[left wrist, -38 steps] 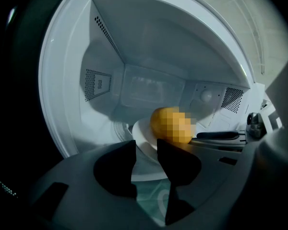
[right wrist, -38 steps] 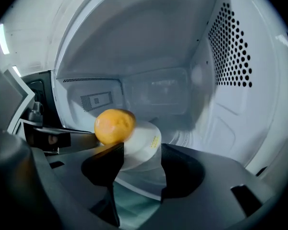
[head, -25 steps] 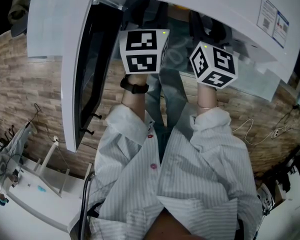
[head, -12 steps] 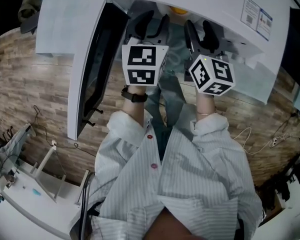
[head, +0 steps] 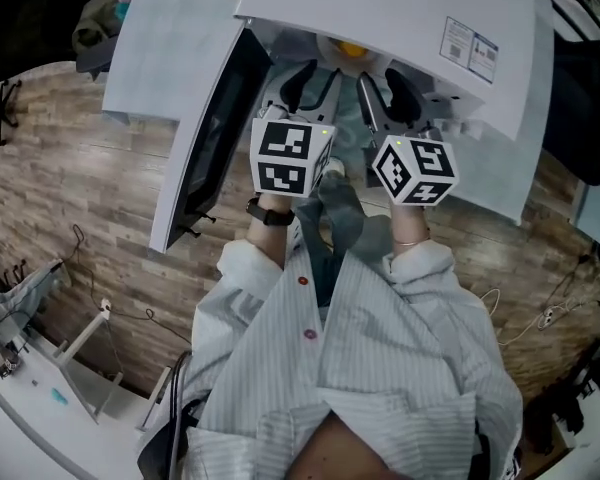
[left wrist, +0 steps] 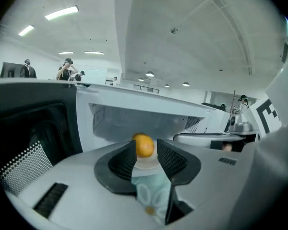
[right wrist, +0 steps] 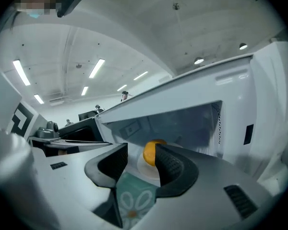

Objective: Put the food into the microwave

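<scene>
1. The white microwave [head: 400, 18] fills the top of the head view, its door [head: 205, 138] swung open toward the left of the frame.
2. An orange [head: 350, 48] sits on a white plate [left wrist: 146, 164] inside the cavity, just under the top edge of the oven at upper centre of the head view.
3. The left gripper [head: 310, 80] is held in front of the opening, left of centre, with its marker cube [head: 292, 156] below it in the frame.
4. In the left gripper view its black fingers [left wrist: 170, 159] stand apart and released. The orange [left wrist: 144, 145] shows through the gap, farther in, and nothing is pressed between them.
5. The right gripper [head: 383, 93] is just beside it, right of centre, with its cube [head: 415, 168] lower in the frame.
6. In the right gripper view its fingers [right wrist: 170, 169] have just been closing a little, yet they are parted and grasp nothing. The orange [right wrist: 151, 153] lies beyond them, and the right-hand finger covers part of it.
7. A teal mat with a white flower print [right wrist: 134, 195] shows low in the frame between the fingers, nearer than the plate.
8. Striped shirt sleeves [head: 420, 328] fill the bottom of the head view, over a wood-pattern floor [head: 80, 168].
</scene>
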